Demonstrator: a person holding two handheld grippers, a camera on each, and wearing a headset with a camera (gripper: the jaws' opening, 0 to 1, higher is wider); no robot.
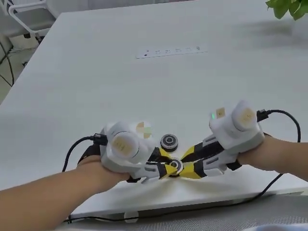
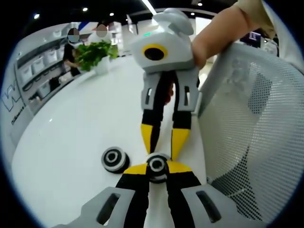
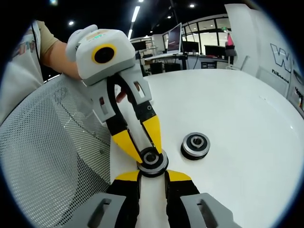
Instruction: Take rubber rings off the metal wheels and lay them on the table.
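The left gripper (image 1: 167,163) and right gripper (image 1: 183,165) meet tip to tip over the near edge of the white table (image 1: 144,91), both clamped on one wheel (image 1: 174,166) held just above the surface. Each gripper's jaws are nearly closed, their yellow tips pressing the wheel's rim from opposite sides. Whether either pair bites the rubber ring or the metal I cannot tell. A second wheel (image 1: 169,141) lies flat on the table just beyond the grippers, apart from both, its dark ring on. In the left gripper view a white mesh chair back (image 2: 247,133) stands close on the right, hard against the table edge and the right gripper. Farther up the table a socket strip (image 1: 172,51) is set in its top, and a leafy plant (image 1: 288,7) stands at the far corner. A black cable (image 1: 284,115) trails from each gripper off the near edge.
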